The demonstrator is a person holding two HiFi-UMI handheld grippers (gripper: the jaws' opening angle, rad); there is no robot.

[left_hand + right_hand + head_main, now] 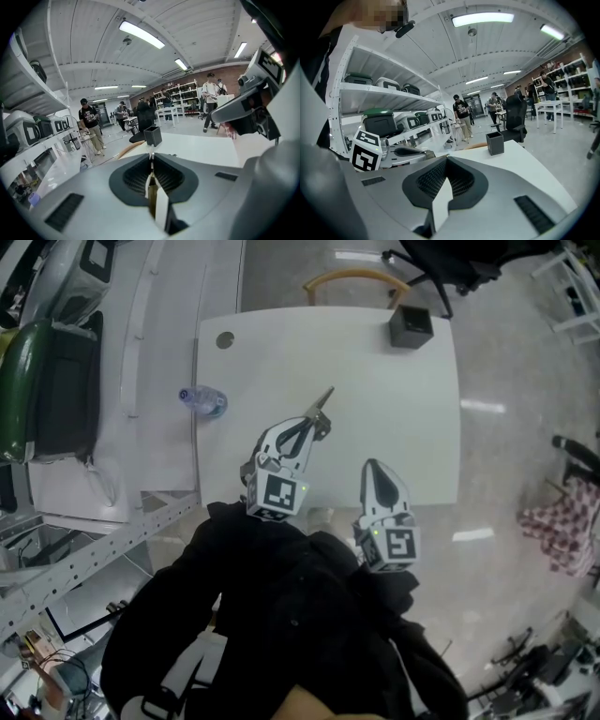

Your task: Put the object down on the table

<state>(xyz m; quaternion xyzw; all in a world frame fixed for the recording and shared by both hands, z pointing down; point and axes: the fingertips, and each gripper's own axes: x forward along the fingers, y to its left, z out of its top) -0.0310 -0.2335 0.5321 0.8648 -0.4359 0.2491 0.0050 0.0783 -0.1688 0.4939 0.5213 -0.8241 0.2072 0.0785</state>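
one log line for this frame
left gripper shut on thin object | right gripper shut, empty | thin object held over table | black box at far corner

The object (326, 397) pinched in my left gripper (317, 424) is too slim to identify. My jacket (281, 606) hides part of the table's (394, 427) near edge.

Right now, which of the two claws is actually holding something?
The left claw: it is shut on a thin stick that pokes out over the table. The right claw is shut on nothing.
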